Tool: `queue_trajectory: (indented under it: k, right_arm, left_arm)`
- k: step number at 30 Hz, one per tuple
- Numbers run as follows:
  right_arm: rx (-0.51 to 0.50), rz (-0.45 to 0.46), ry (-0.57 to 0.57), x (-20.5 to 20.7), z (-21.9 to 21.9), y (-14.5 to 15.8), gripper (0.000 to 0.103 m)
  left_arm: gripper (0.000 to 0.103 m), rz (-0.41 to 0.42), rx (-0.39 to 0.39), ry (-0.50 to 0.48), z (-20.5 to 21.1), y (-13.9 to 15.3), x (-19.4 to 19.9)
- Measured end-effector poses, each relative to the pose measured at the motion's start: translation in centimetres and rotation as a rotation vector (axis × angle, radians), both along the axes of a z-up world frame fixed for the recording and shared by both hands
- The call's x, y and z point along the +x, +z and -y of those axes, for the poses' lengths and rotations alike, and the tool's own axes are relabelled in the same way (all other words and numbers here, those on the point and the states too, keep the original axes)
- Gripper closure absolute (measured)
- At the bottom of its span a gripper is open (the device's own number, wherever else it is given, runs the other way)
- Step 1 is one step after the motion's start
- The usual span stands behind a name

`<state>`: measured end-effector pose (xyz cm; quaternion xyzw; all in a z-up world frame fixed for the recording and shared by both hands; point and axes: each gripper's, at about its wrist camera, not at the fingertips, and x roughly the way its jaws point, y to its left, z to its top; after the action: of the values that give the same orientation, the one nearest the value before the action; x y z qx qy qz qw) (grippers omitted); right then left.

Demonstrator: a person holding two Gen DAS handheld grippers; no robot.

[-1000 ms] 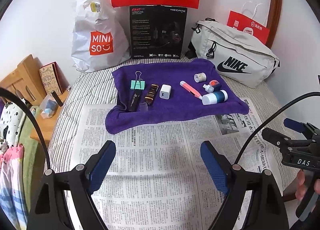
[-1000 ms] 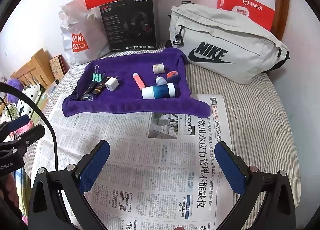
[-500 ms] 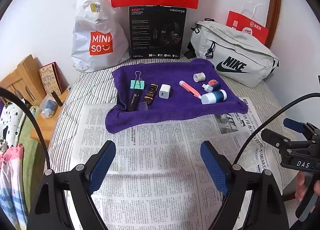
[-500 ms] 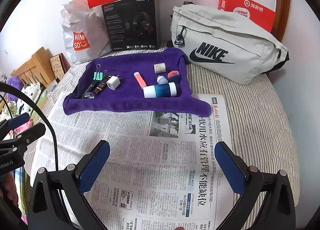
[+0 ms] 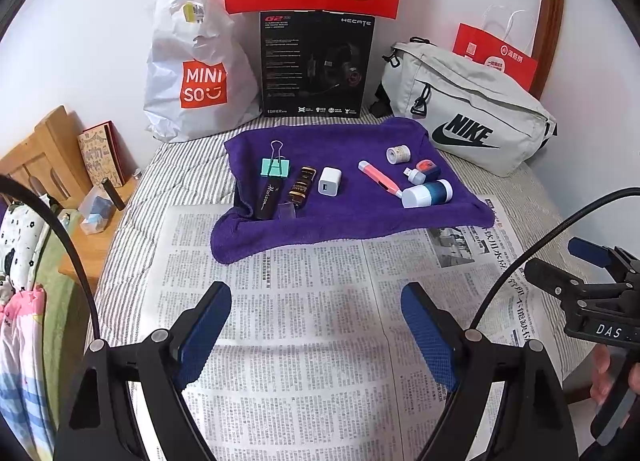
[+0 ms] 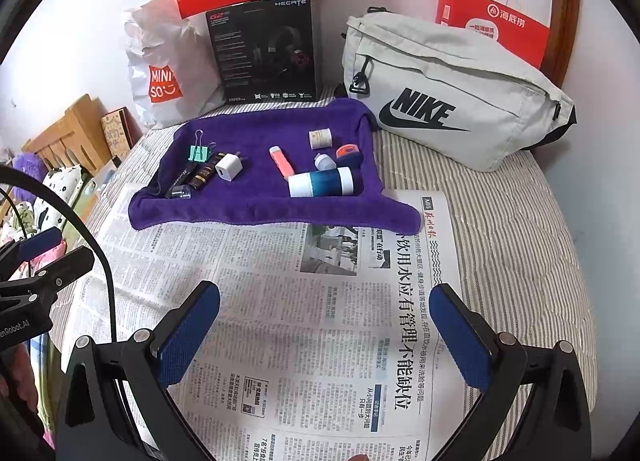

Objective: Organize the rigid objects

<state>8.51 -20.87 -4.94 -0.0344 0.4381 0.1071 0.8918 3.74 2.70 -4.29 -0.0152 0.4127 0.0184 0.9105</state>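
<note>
Lying scattered: small items (image 5: 348,181) on purple towel (image 5: 344,221)

Left wrist view: mounted behind left gripper (image 5: 316,325), looking forward and down over newspaper (image 5: 304,341) toward purple towel (image 5: 352,217) and wall. Right gripper (image 5: 592,285) seen at right edge.
Right wrist view: mounted behind right gripper (image 6: 328,325), same downward tilt, set further right; left gripper (image 6: 44,261) at left edge.
Both near newspaper, towel farther off. Shared: newspaper (image 6: 280,301), towel (image 6: 256,205), grey bag (image 5: 472,117), black box (image 5: 316,65).
</note>
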Motion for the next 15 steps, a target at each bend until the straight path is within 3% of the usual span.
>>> queue_trajectory:
  k: [15]
  right_arm:
    - [-0.006,-0.005,0.001,0.01,0.14,-0.12,0.0]
  left_arm:
    - [0.017,-0.009,-0.001,0.009,-0.03,-0.13,-0.05]
